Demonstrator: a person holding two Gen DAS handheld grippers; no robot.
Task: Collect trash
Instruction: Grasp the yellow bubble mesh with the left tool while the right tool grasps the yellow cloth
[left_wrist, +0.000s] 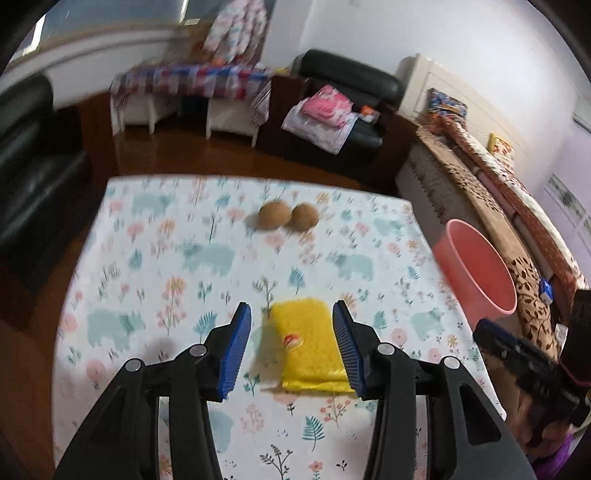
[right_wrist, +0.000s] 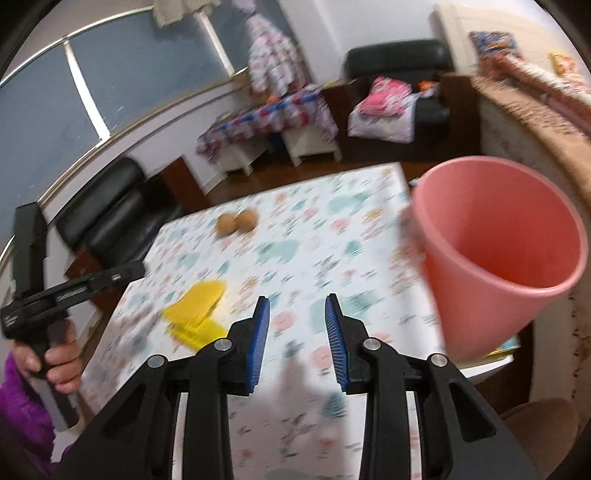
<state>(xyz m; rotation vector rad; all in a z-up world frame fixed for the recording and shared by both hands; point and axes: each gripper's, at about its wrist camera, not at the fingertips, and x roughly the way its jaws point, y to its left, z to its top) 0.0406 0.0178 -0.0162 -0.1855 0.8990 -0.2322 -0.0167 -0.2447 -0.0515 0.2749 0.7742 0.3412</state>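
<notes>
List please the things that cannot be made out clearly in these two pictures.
- Pink bin: its bottom is hidden by its own wall in both views; contents unknown.
- Yellow packet: its near edge is covered by the left gripper finger; the print is too small to read. Right wrist view: blurred.
- Two brown round things: too blurred to identify.
- Right gripper: nothing seen between its fingers.

A: What stands behind the table (left_wrist: 122, 236) with the flowered cloth?
B: A black armchair (left_wrist: 347, 107) with folded pink laundry (left_wrist: 325, 110) on it, and a low white bench (left_wrist: 184, 107) under a striped cover.
A: And on the left?
B: Another black armchair (right_wrist: 110, 218), beside the table.
</notes>
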